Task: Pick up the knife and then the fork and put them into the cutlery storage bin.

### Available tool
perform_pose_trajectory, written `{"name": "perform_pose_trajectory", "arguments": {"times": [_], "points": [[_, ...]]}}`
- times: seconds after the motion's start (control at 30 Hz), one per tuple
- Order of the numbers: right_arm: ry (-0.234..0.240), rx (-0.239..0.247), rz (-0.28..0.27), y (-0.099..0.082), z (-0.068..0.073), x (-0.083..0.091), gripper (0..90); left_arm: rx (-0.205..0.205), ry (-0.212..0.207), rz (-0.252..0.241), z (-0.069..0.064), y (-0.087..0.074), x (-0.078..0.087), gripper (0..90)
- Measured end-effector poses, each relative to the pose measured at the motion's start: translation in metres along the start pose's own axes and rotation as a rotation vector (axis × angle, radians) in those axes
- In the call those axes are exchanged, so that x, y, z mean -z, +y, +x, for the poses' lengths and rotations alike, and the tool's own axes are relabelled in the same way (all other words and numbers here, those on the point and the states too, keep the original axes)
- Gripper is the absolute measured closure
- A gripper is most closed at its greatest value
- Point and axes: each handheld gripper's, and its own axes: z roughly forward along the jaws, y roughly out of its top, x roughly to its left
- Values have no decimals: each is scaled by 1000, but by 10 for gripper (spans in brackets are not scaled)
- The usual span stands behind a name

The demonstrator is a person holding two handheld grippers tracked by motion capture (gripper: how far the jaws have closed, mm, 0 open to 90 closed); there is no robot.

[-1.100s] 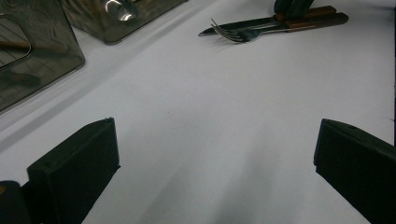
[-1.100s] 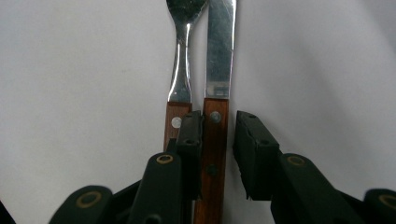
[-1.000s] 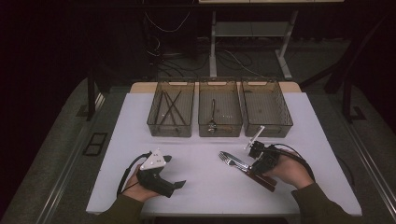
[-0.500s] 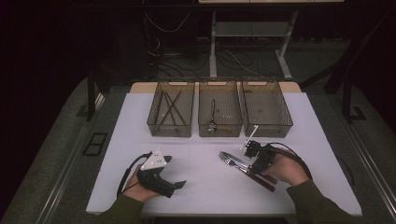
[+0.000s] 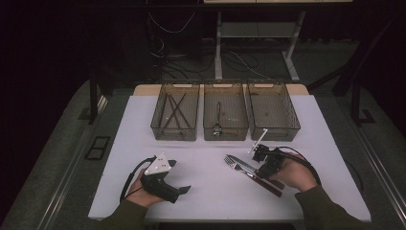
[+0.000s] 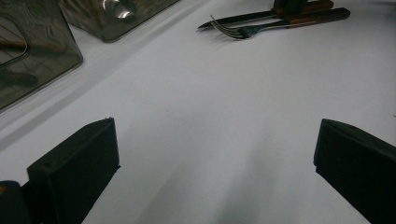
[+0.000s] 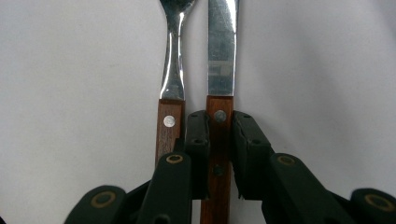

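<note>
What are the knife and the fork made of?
The knife looks like it has a shiny steel blade, because it gleams like a mirror. Its handle seems to be reddish-brown wood held with round metal rivets. The fork next to it looks the same: polished metal on top, a wooden handle with a rivet. The right gripper has closed its black, probably plastic, fingers on the knife's handle.

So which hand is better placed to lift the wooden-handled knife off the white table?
The right. The right gripper already has its jaws clamped on the wooden-handled knife, beside the wooden-handled fork. The left gripper sits open and empty, well away from it.
</note>
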Motion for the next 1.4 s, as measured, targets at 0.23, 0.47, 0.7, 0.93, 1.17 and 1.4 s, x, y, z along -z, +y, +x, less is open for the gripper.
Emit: {"name": "perform_pose_trajectory", "arguments": {"times": [0.23,0.47,0.7,0.93,1.17,1.4], "points": [[-4,-1,-24,-5,-4,3,776,0,-2,0,0,0,0,0],[10,-18,-76,-12,-12,10,775,2,-5,-1,0,0,0,0],[25,-52,-153,-20,-20,18,775,3,-11,-1,0,0,0,0],[53,-80,-254,-28,-31,28,775,10,-15,-7,0,-1,-1,0],[57,-110,-356,-39,-42,35,774,12,-18,-10,1,-1,-1,0],[38,-156,-470,-50,-53,44,775,26,-25,-15,3,-2,-1,0]]}}
